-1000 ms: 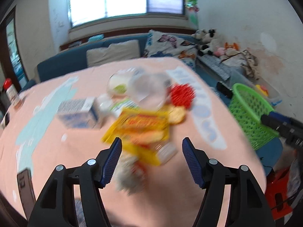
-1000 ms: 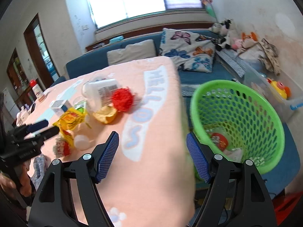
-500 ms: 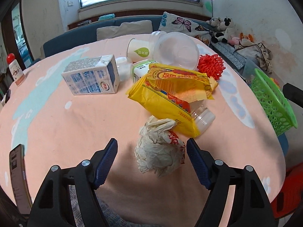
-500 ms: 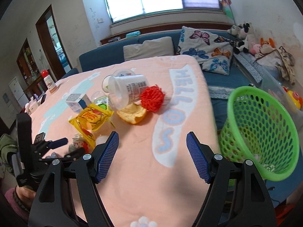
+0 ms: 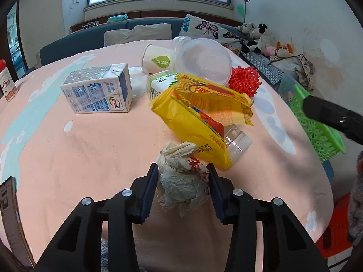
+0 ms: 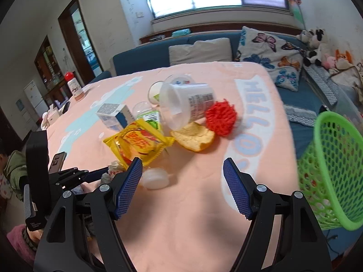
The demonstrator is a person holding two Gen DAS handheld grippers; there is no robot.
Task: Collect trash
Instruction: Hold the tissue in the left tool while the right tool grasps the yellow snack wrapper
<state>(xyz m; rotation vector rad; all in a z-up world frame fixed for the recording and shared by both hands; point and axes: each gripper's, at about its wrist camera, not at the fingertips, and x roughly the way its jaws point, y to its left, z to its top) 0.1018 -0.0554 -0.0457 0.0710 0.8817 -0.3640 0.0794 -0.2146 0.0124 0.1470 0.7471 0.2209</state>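
L gripper (image 5: 182, 189) angled down, just closed, pinching crumpled wrapper (image 5: 181, 179); R gripper (image 6: 182, 189) spread, empty, above table (image 6: 204, 215).

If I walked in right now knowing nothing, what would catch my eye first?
Probably the heap of trash on the pink tablecloth: a bright yellow snack bag in the middle, a milk carton to its left. Nearest the camera, the left gripper has just been closing around a crumpled paper wrapper. A green basket waits off the table's right edge.
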